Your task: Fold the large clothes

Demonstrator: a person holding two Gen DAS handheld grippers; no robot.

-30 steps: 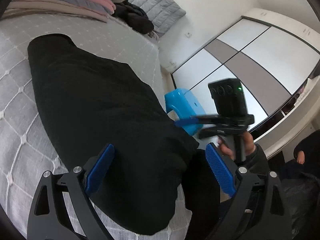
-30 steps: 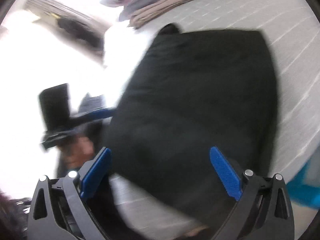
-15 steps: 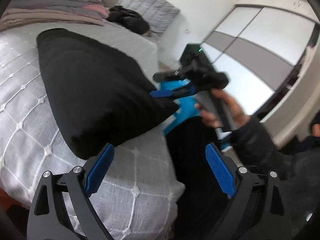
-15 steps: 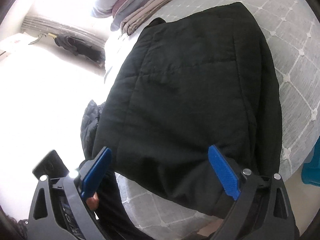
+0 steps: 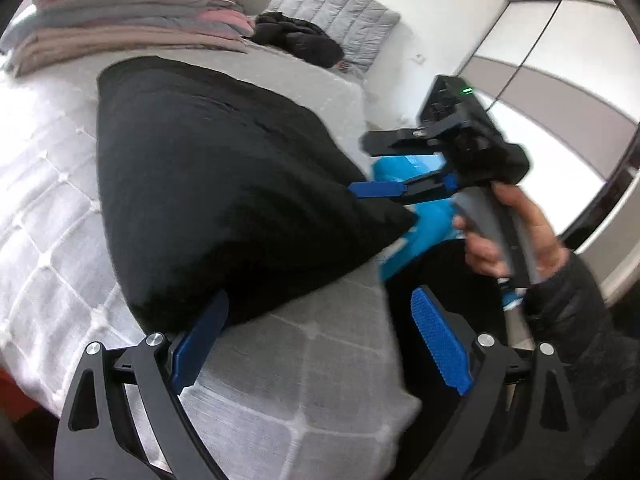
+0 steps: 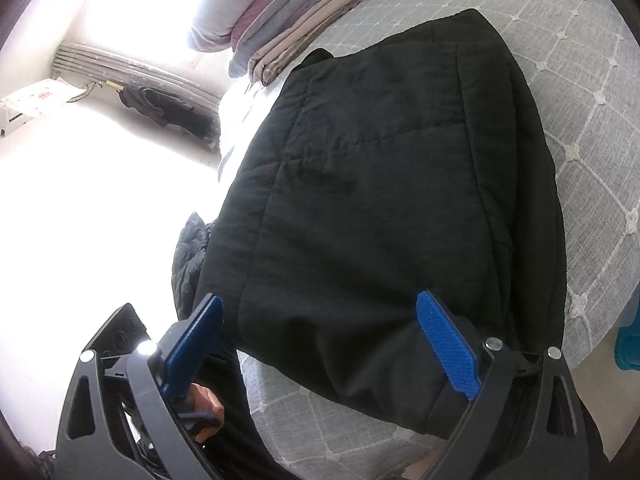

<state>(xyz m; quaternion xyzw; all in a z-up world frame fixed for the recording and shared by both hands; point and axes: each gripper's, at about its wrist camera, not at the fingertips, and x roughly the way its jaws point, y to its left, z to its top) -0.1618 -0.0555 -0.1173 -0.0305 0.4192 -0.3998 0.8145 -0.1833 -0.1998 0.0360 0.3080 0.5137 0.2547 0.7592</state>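
Note:
A black padded jacket (image 5: 208,184) lies folded into a thick rectangle on the grey quilted bed (image 5: 280,380); it fills the right wrist view (image 6: 380,200). My left gripper (image 5: 320,340) is open and empty, hovering at the jacket's near corner by the bed edge. My right gripper (image 6: 324,344) is open and empty, just above the jacket's near edge. It also shows in the left wrist view (image 5: 378,170), held in a hand at the jacket's right side, its fingers (image 5: 376,190) apart.
A stack of folded blankets (image 5: 128,28) and a dark garment (image 5: 300,40) lie at the bed's far end. A blue stool (image 5: 412,216) stands on the floor beside the bed, with a wardrobe (image 5: 560,92) beyond. Another dark quilted garment (image 6: 188,256) hangs off the bed's left edge.
Both grippers have drawn back toward the bed's near edge and stay open. The jacket lies unmoved; the right gripper has steadied above its near edge.

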